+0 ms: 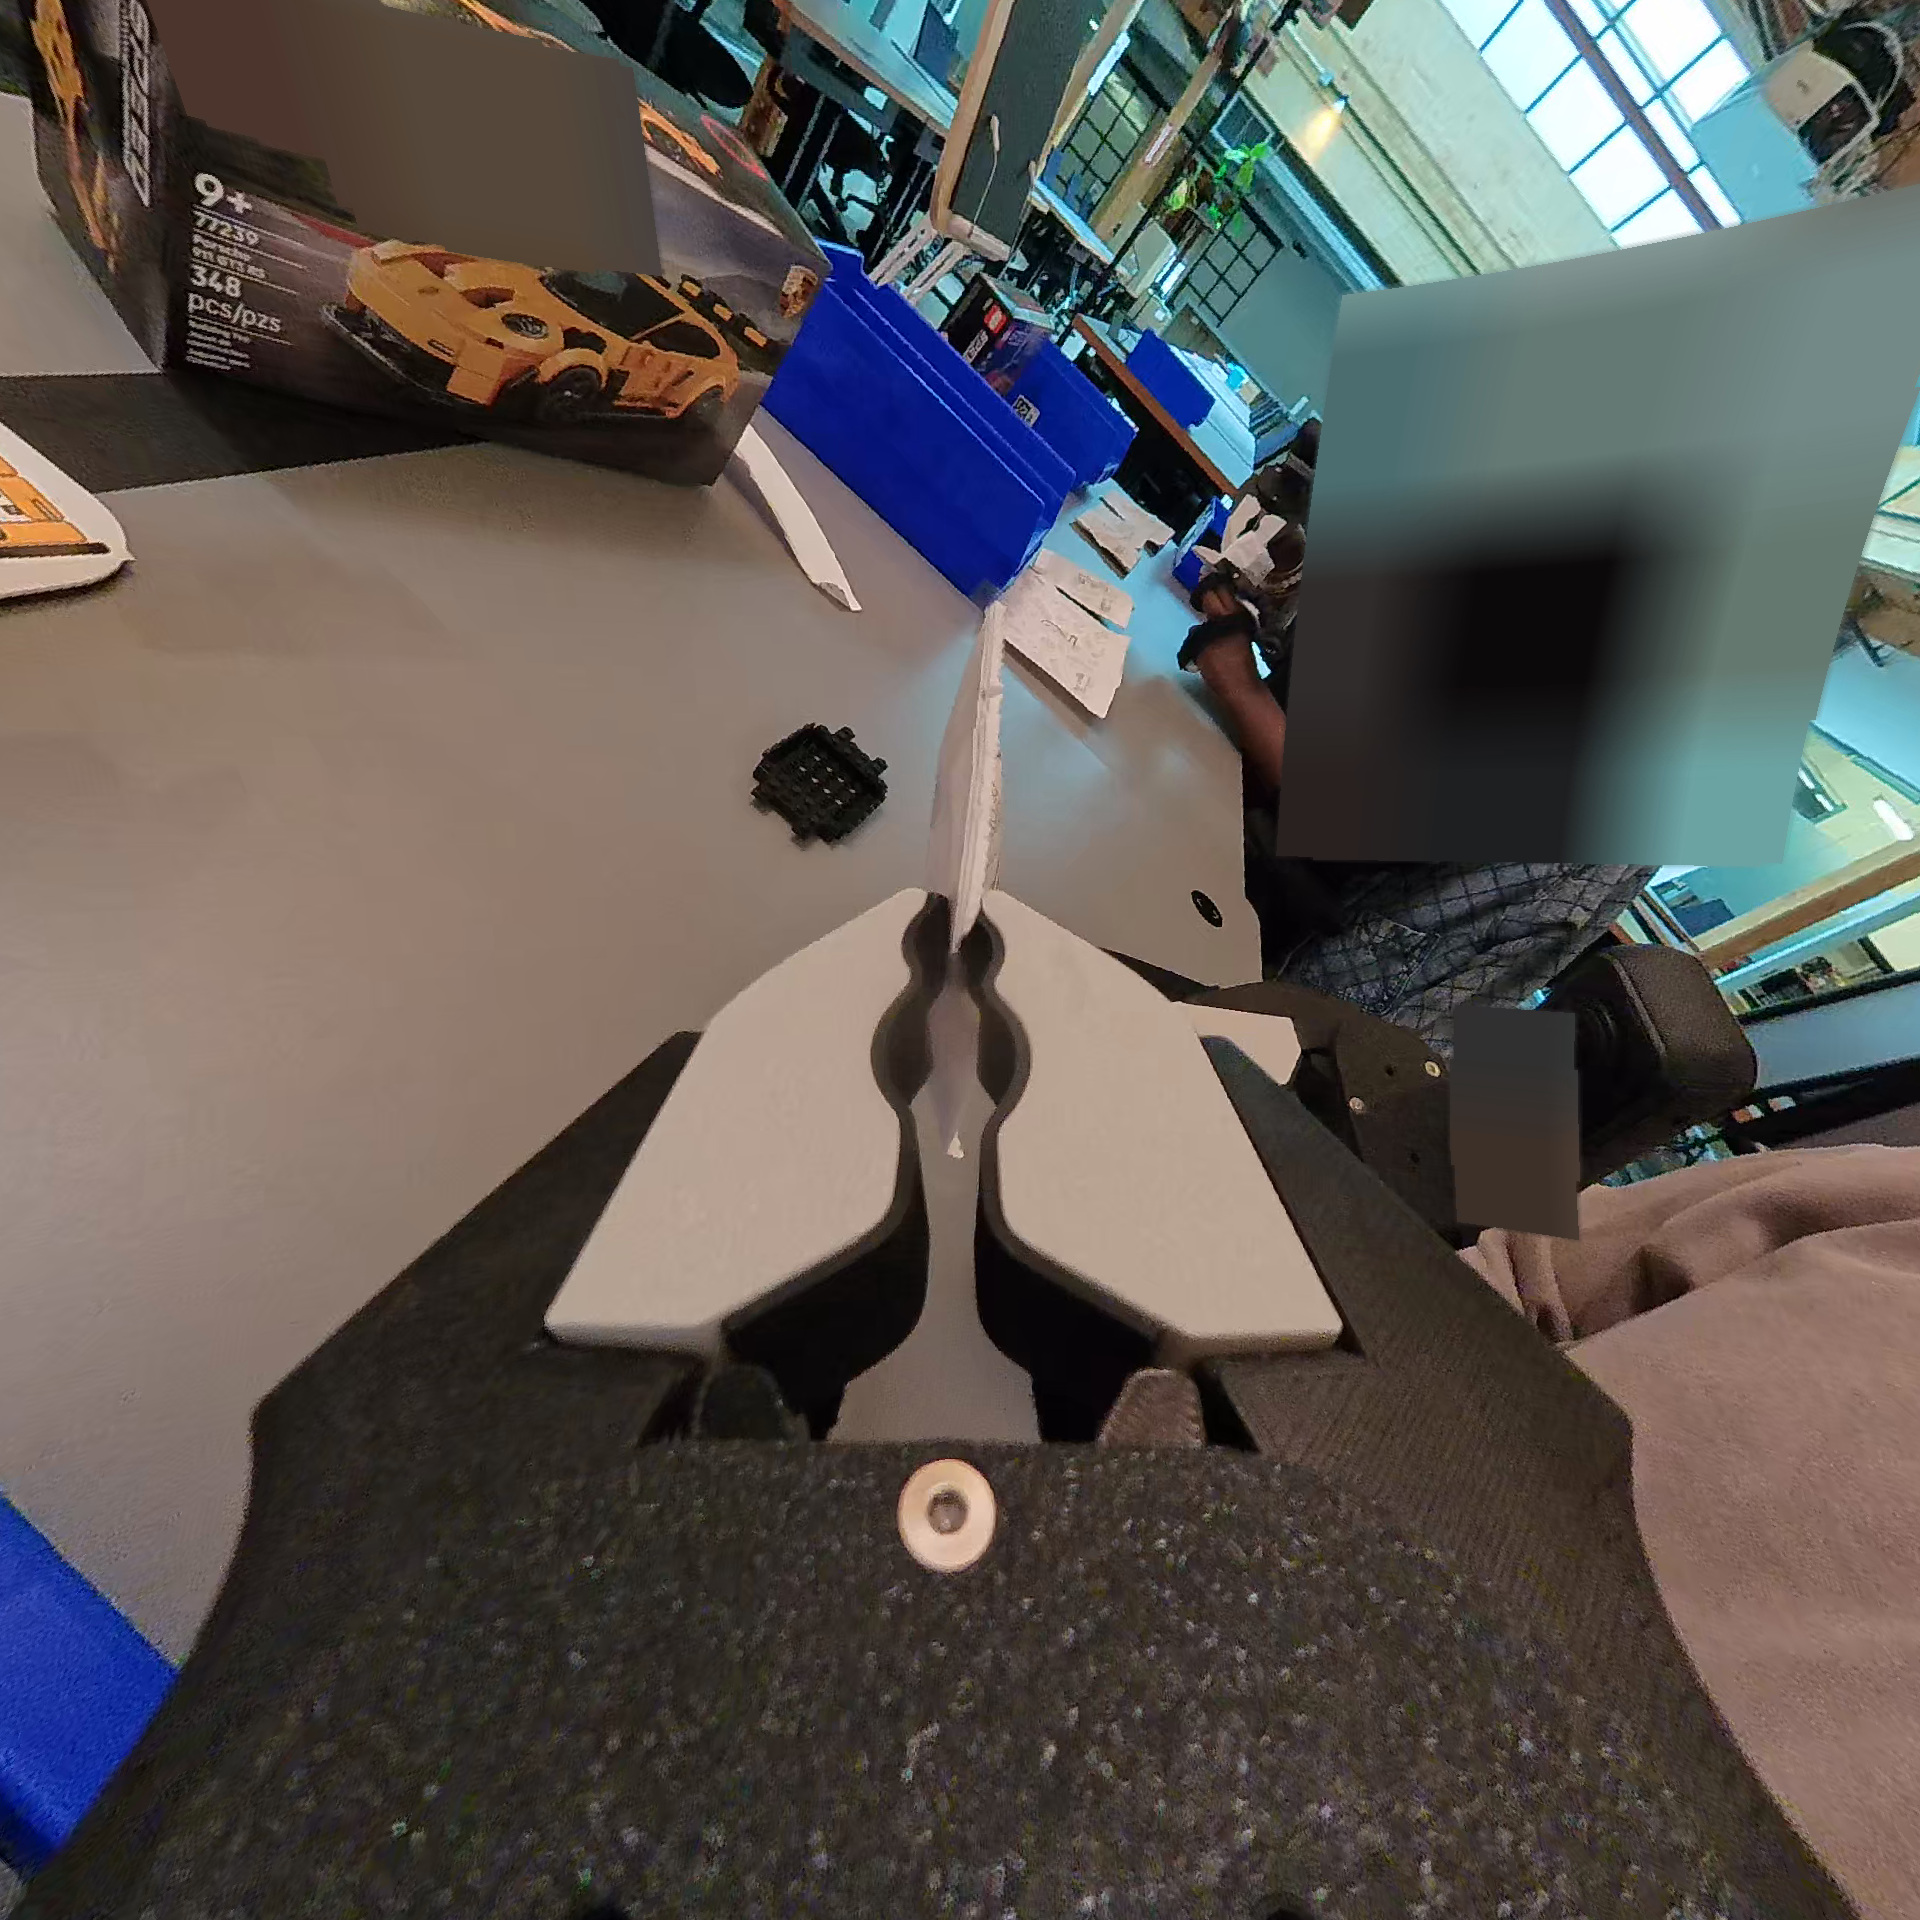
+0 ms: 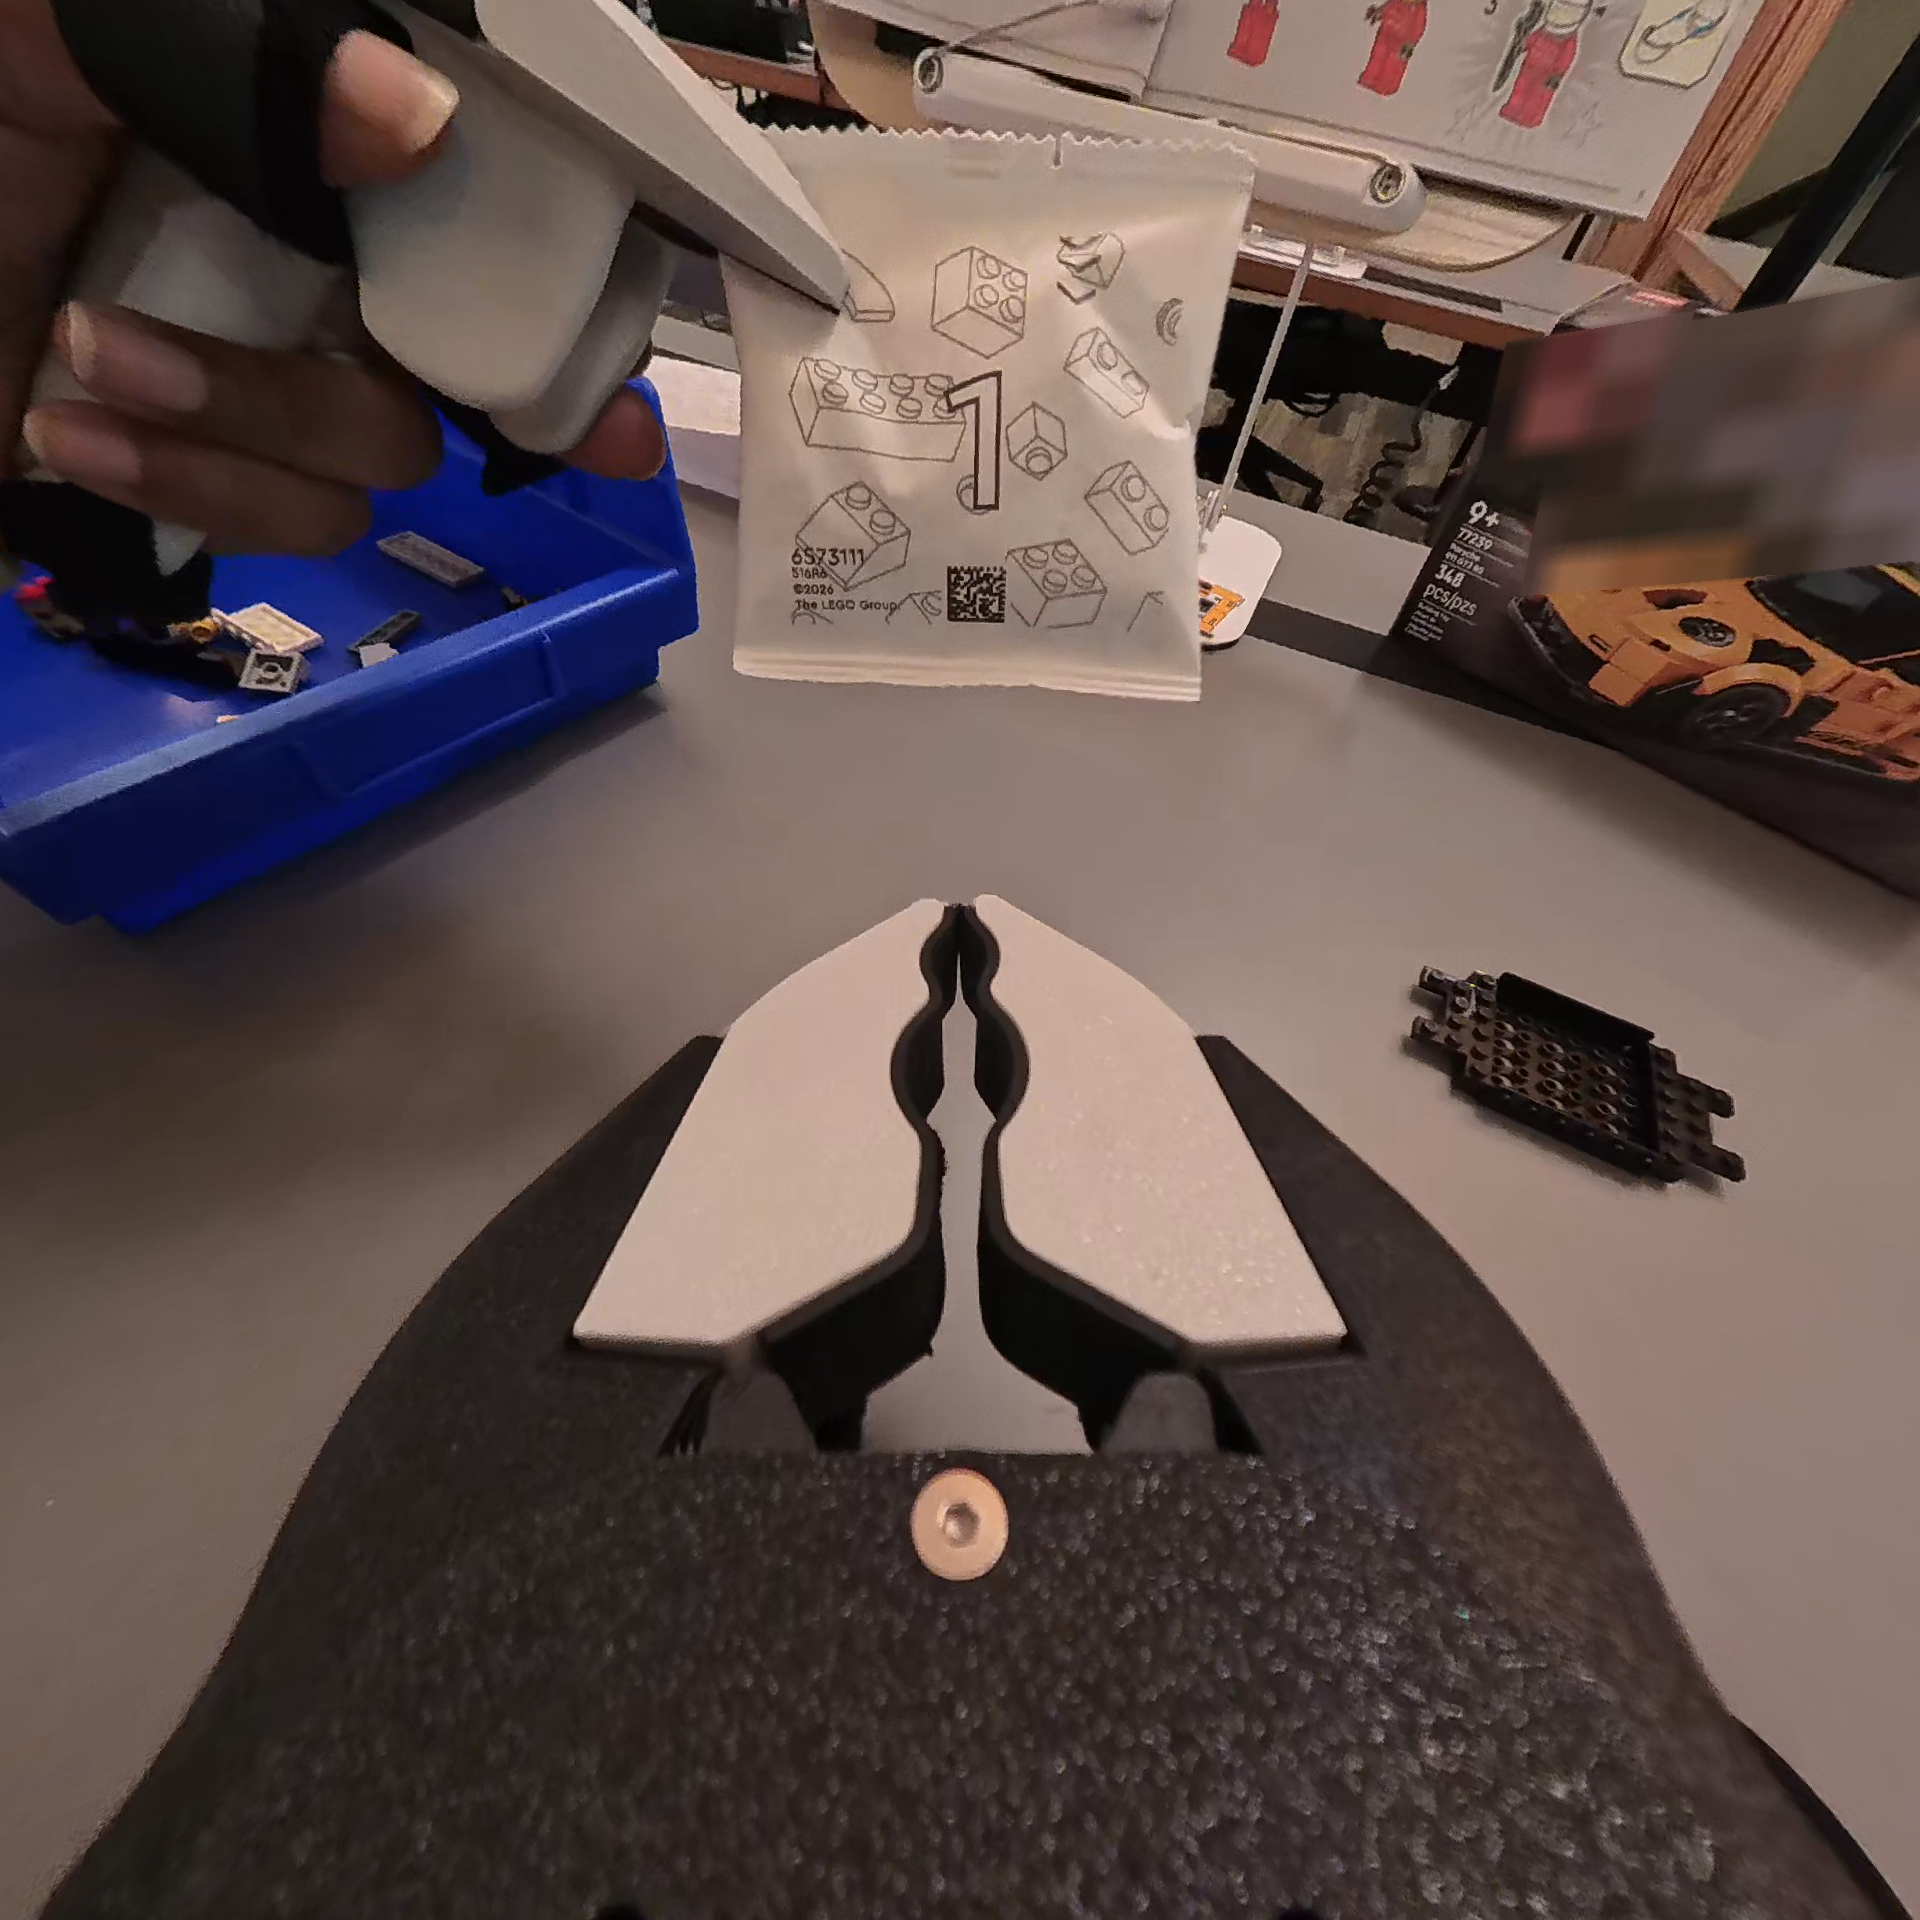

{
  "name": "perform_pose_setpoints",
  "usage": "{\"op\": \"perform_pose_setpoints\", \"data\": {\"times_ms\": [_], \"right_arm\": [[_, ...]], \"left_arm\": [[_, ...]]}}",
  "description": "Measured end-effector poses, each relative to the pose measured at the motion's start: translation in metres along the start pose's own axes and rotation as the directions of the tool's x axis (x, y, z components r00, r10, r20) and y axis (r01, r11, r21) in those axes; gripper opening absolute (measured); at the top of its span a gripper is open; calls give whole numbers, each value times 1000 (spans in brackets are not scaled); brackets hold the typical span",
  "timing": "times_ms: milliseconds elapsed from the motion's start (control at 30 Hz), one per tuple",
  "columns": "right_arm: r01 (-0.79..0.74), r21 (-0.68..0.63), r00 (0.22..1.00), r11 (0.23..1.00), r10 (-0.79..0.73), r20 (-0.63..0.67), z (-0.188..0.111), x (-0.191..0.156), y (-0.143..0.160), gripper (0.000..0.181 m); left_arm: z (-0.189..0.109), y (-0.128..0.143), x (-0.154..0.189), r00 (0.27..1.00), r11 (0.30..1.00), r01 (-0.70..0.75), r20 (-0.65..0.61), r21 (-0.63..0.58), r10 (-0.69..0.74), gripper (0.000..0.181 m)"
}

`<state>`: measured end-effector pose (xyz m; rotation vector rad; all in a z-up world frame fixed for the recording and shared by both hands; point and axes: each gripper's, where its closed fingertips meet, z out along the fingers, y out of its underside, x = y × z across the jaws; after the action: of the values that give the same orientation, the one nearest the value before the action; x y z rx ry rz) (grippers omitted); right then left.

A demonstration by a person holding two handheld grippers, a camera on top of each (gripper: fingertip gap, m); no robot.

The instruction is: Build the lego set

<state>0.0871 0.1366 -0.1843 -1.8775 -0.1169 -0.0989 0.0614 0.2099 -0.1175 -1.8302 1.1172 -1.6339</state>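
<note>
My left gripper [image 1: 953,914] is shut on a white paper parts bag [image 1: 971,769], seen edge-on. In the right wrist view the left gripper [image 2: 842,286] pinches the bag [image 2: 977,436] by its upper left corner and holds it in the air above the grey table [image 2: 935,790]. My right gripper [image 2: 958,912] is shut and empty, low over the table in front of the bag. A black lego plate assembly [image 2: 1574,1075] lies on the table to the right; it also shows in the left wrist view [image 1: 821,781].
A blue bin [image 2: 343,727] with several loose lego pieces stands at the left. The set's box [image 2: 1704,644] with an orange car picture stands at the right, also in the left wrist view [image 1: 436,291]. More blue bins [image 1: 914,436] and paper sheets [image 1: 1070,634] lie beyond. A person sits at the right. There is about 11 centimeters between the tips of the two grippers. From my right tips it is roughly 25 centimeters to the black lego plate assembly [image 2: 1574,1075]; from my left, 30 centimeters.
</note>
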Motion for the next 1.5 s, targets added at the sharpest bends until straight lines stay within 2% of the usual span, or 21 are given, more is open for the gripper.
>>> {"op": "perform_pose_setpoints", "data": {"times_ms": [200,300,400,467,533,600,667,700,800,867,933,1033,1067,1133,1233,1333,1400,1433,1500], "right_arm": [[6,14,1000,1000,-6,26,-2,1,-9,0],[-17,7,996,1000,16,91,-4,4,-15,0],[-19,51,987,999,11,157,-11,17,-34,10],[58,79,983,995,-70,168,-16,32,-48,19],[132,106,956,986,-155,250,-17,39,-62,26],[164,103,901,981,-191,391,-13,39,-70,43],[114,91,816,989,-146,559,-11,33,-79,50],[90,82,749,993,-121,652,-14,26,-82,51],[18,29,628,999,-34,777,-14,17,-90,46],[-13,69,609,998,-47,791,-16,17,-103,16],[-10,109,602,994,-82,794,-21,17,-119,8],[122,114,597,986,-164,786,-24,18,-130,5],[166,101,586,981,-181,790,-25,19,-131,5],[262,65,555,963,-206,806,-26,23,-131,5],[375,27,504,927,-228,833,-27,23,-129,5],[522,18,448,852,-293,845,-27,19,-123,5],[588,35,398,808,-327,857,-32,13,-122,5],[598,49,406,800,-355,842,-30,12,-126,5],[527,96,445,844,-371,815,-30,10,-145,6]], "left_arm": [[-2,-2,2,1000,1000,2,-22,10,-2,3],[-2,0,5,999,1000,-2,-41,0,2,3],[-3,1,12,996,1000,-27,-84,-10,26,3],[-4,4,17,993,998,-55,-103,-21,52,3],[-5,5,24,989,996,-80,-130,-27,76,3],[-6,4,34,978,995,-99,-183,-14,95,3],[-7,3,42,969,994,-111,-225,-5,107,3],[-8,2,47,961,992,-123,-247,10,122,3],[-14,-7,55,948,988,-131,-282,85,150,3],[-22,-18,59,941,980,-113,-299,163,158,3],[-27,-25,62,935,970,-114,-308,214,178,3],[-27,-27,62,933,956,-168,-275,241,233,4],[-28,-28,63,931,949,-193,-260,249,257,9],[-29,-29,63,929,939,-249,-213,239,301,32],[-23,-21,63,898,900,-403,-120,164,424,39],[-13,-13,71,854,856,-502,-88,126,513,28],[-10,-13,72,843,843,-521,-73,135,533,4],[-12,-18,72,845,839,-517,-57,166,532,2],[-21,-30,78,861,843,-465,-80,271,501,1]]}}
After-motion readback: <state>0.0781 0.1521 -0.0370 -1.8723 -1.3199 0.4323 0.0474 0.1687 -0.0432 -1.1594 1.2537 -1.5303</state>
